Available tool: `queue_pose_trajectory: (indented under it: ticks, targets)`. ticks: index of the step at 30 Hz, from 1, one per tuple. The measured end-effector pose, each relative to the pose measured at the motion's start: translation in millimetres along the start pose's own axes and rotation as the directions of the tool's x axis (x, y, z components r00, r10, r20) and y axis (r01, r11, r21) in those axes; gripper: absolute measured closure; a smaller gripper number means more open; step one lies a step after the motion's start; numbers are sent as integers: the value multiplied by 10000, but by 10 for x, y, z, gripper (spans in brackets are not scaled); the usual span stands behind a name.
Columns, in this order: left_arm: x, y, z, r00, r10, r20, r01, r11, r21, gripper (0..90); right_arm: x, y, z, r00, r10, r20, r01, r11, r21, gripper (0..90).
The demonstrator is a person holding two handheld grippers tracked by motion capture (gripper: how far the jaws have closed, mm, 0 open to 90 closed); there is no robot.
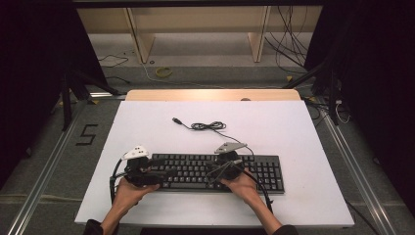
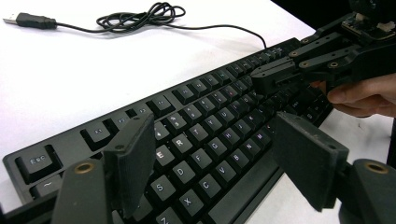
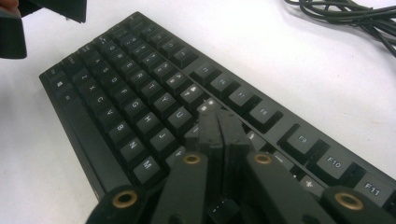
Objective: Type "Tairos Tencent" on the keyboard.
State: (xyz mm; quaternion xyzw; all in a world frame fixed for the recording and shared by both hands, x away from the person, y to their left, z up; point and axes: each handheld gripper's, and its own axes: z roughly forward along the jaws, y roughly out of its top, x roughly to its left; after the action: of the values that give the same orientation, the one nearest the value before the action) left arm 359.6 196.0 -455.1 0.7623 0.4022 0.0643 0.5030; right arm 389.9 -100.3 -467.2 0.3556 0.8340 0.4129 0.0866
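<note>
Two hand-held grippers (image 1: 147, 171) over keyboard (image 1: 264, 169)

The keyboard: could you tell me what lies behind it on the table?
Behind the keyboard lies its coiled black cable with a loose USB plug on the white table. The cable's joint with the keyboard is hidden by the right gripper.

From above, both hands cover the keyboard's (image 1: 254, 171) near keys. In the right gripper view its right end runs off the edge, and the shut right gripper (image 3: 218, 122) hides the keys beneath. The cable (image 3: 355, 18) is cut off too.
</note>
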Motion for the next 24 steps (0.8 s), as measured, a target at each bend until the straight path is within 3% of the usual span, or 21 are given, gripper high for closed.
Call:
queue_pose_trajectory:
  ticks: [24]
  targets:
    - [-21,-86,-58,10000,6,-53,-6,9999,-158,301,-2,-26,77,10000,-31,25,30,9992,396,900]
